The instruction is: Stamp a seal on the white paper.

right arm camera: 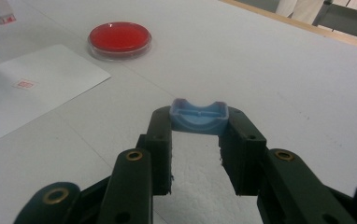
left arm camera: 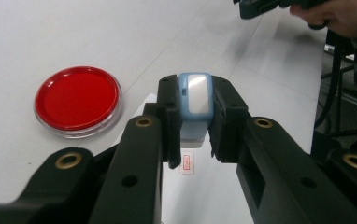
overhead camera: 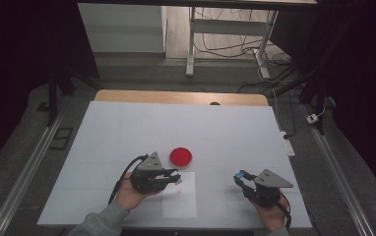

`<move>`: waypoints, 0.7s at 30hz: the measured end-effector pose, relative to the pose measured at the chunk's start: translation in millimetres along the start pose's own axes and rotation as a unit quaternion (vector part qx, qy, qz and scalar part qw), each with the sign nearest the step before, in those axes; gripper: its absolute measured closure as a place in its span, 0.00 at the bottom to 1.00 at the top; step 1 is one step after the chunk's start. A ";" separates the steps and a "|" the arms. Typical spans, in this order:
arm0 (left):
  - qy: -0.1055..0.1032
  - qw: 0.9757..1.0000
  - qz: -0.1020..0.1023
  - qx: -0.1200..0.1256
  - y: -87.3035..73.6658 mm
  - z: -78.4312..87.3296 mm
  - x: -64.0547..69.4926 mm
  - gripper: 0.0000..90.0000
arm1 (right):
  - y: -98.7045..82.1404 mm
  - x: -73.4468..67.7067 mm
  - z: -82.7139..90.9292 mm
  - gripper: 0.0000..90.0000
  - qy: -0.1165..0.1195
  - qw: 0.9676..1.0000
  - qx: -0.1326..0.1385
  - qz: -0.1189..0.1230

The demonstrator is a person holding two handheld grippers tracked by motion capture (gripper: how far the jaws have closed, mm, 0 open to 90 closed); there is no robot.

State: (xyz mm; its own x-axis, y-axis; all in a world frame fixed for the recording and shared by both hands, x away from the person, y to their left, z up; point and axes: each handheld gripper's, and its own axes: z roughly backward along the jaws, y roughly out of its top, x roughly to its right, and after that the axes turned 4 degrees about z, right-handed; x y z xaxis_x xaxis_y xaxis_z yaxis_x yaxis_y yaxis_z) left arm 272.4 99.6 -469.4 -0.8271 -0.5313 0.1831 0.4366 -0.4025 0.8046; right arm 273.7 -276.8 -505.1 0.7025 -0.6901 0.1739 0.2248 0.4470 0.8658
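While the white sheet of paper at the near edge of the white table already carries 1 small red square imprint, the work in hand looks like stamping: the seal appears to be lifted clear of the sheet. The left gripper holds a small pale-blue plastic stamp with a white face, its jaws closed narrow on the stamp's 2 sides, hovering just above the paper and the mark. To the right, near the table's front edge, the right gripper clamps a light-blue plastic cap with a curved notch, jaws equally narrow, held apart from the sheet. Farther back, just beyond the paper, sits the round clear dish of red ink, untouched by either tool. The next move, I judge, calls either for carrying the stamp to the ink dish and pressing it squarely, or for bringing the 2 grippers together so the cap seats over the stamp face without tilting.
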 end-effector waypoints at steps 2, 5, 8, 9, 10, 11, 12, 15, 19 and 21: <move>0.000 1.000 0.004 0.005 0.7 2.9 -1.0 0.85 | 0.0 -0.2 -0.1 0.72 0.000 1.000 0.000 0.000; -0.005 1.000 0.012 0.014 1.1 6.6 -2.8 0.85 | 0.1 -0.4 -0.3 0.72 0.000 1.000 0.000 0.000; -0.004 1.000 0.017 0.020 1.9 10.4 -4.4 0.85 | 0.0 -0.2 -0.3 0.72 0.000 1.000 0.000 0.000; -0.004 1.000 0.018 0.023 2.2 12.0 -4.9 0.85 | 0.0 -0.2 -0.3 0.72 0.000 1.000 0.000 0.000; -0.004 0.999 0.020 0.025 2.5 13.5 -5.4 0.85 | -0.1 -0.1 -0.4 0.72 0.000 1.000 0.000 0.001; -0.004 0.999 0.022 0.027 2.8 14.9 -5.9 0.84 | -0.1 -0.2 -0.5 0.72 0.000 1.000 0.000 0.001; -0.005 0.999 0.024 0.030 2.9 16.2 -6.3 0.84 | -0.1 -0.2 -0.5 0.72 0.000 1.000 0.000 0.001; -0.004 0.999 0.029 0.035 3.1 19.5 -8.1 0.84 | -0.2 -0.1 -0.5 0.72 0.000 1.000 0.000 0.001; -0.005 0.999 0.035 0.041 3.1 23.2 -10.8 0.84 | -0.2 -0.1 -0.7 0.72 0.000 1.000 0.000 0.001; -0.004 0.998 0.037 0.043 3.2 24.4 -11.3 0.84 | -0.2 -0.4 -0.9 0.72 0.000 1.000 0.001 0.001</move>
State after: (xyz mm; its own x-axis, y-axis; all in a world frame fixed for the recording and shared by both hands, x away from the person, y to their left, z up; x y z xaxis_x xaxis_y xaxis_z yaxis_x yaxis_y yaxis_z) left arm 274.5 122.5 -455.1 -0.7974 -0.5502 0.2478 0.4645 -0.2977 0.8340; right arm 274.0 -276.1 -505.8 0.7022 -0.6900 0.1755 0.2228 0.4471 0.8663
